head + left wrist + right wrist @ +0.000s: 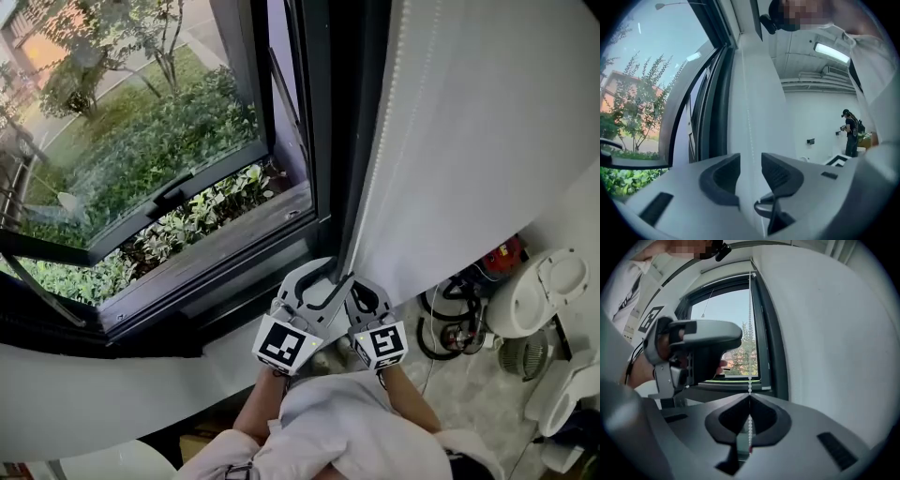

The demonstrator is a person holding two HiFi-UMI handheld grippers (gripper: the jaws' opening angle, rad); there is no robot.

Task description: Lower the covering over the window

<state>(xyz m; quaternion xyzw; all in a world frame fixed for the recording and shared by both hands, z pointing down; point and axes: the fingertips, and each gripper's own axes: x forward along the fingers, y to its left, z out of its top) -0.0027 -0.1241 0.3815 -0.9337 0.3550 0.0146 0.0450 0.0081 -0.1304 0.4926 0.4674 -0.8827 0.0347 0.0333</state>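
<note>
A white bead chain (397, 122) hangs down the white wall (487, 141) beside the dark window frame (323, 112). My right gripper (362, 296) is shut on this chain (750, 333), which runs into its closed pads and out below them. My left gripper (319, 277) is just to the left and slightly higher. Its jaws stand open around the chain (748, 117) without pressing on it. In the right gripper view the left gripper's grey body (703, 333) shows at left. I cannot make out the window covering itself.
The window sash (159, 202) is tilted open over green shrubs (159, 131). A dark sill (216, 248) lies below it. White appliances (539, 295), cables (450, 323) and a red object (502, 255) sit on the floor at right. A person (850, 133) stands far off in the room.
</note>
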